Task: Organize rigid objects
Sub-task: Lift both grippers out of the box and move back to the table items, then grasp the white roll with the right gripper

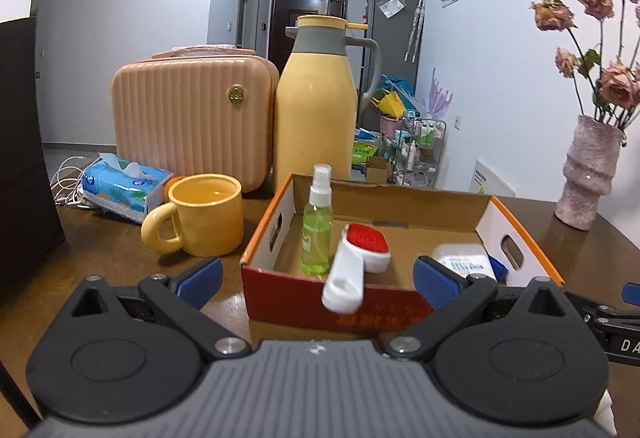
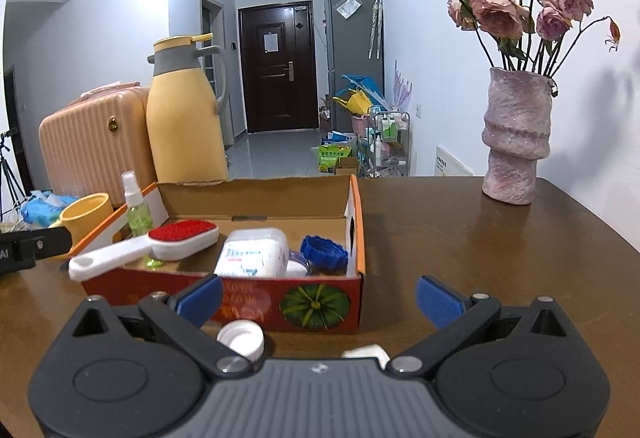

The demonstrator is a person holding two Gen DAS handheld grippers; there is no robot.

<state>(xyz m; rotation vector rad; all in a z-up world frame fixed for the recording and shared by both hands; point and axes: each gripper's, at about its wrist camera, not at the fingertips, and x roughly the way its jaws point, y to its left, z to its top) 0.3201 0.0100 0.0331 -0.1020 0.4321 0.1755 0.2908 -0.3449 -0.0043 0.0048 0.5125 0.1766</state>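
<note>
Two letters, "DA", on right hand-held gripper [image 1: 630, 292], box [image 2: 316, 304] print blurred

Each gripper had a ribbed grey body flanked by two round black discs. Black linkage arms with silver screws carried ridged blue fingers [image 1: 434, 284] [image 2: 436, 301].
</note>
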